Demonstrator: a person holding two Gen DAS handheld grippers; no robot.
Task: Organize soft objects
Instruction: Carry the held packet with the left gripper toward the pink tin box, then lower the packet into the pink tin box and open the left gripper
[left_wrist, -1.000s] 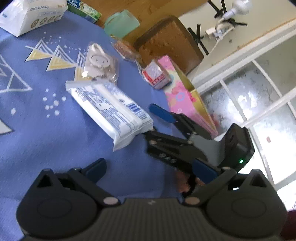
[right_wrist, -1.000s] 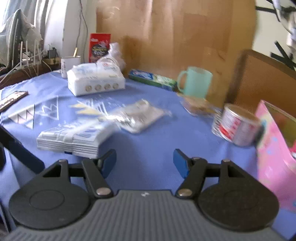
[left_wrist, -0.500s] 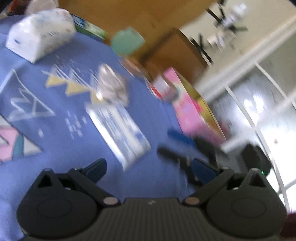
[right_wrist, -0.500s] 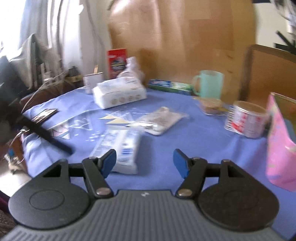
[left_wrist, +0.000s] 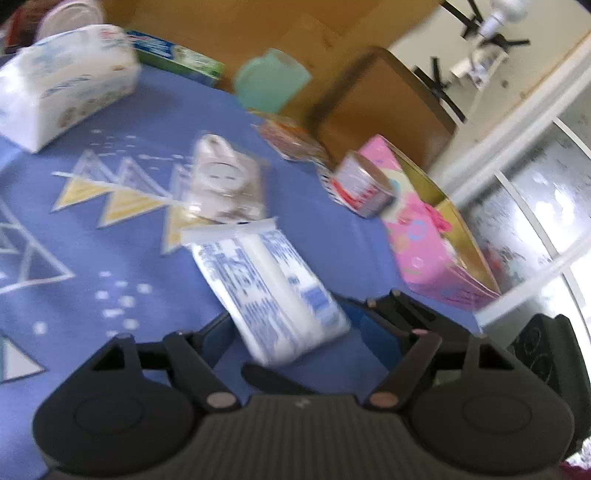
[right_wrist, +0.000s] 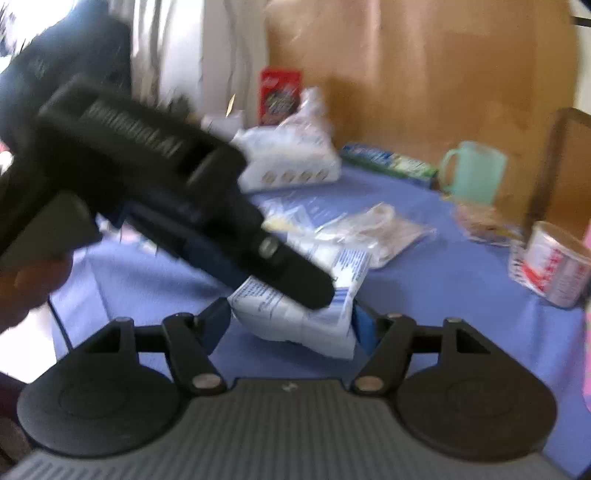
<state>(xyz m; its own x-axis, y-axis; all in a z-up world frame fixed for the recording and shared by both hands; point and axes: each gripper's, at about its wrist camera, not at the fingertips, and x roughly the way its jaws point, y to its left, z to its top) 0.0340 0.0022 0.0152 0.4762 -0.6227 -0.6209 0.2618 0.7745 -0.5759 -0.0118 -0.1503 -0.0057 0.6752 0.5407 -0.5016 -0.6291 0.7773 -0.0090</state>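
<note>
Both grippers met at the tissue pack (left_wrist: 269, 291), lying near the tablecloth's (left_wrist: 92, 258) six-o'clock edge: the left gripper (left_wrist: 295, 332) closing around it, the right gripper (right_wrist: 291, 321) flanking its end, pads seemingly touching; light, squashy and slick-wrapped, it looked best pinched across its middle.
</note>
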